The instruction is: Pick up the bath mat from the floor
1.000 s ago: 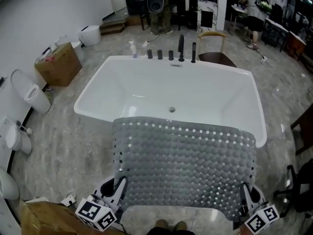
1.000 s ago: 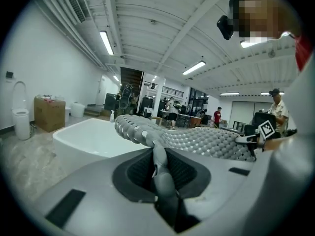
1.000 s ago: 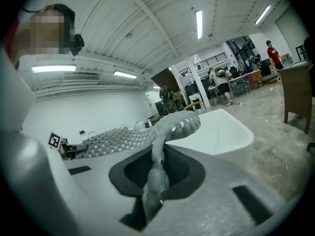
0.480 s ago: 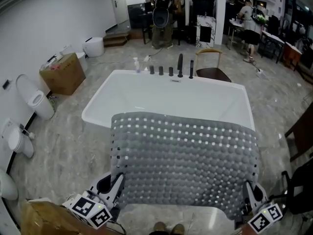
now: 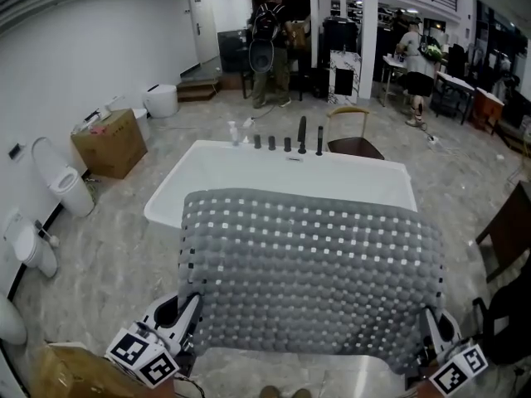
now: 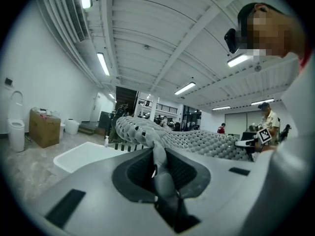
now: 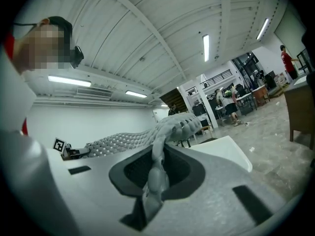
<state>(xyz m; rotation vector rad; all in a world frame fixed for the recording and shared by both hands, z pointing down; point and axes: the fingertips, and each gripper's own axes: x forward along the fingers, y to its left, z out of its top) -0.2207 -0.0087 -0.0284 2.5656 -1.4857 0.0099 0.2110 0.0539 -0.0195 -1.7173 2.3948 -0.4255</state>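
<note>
Left gripper (image 5: pixel 187 312) and right gripper (image 5: pixel 431 326) clamp the bath mat (image 5: pixel 307 272) by its near corners at 7 and 5 o'clock. Lifted higher than a moment ago, it now hangs off the floor and hides more of the bathtub (image 5: pixel 249 168), so the pickup looks done.

Bathroom-fittings showroom: freestanding bathtub (image 5: pixel 290 171), loose toilets (image 5: pixel 66 191).
</note>
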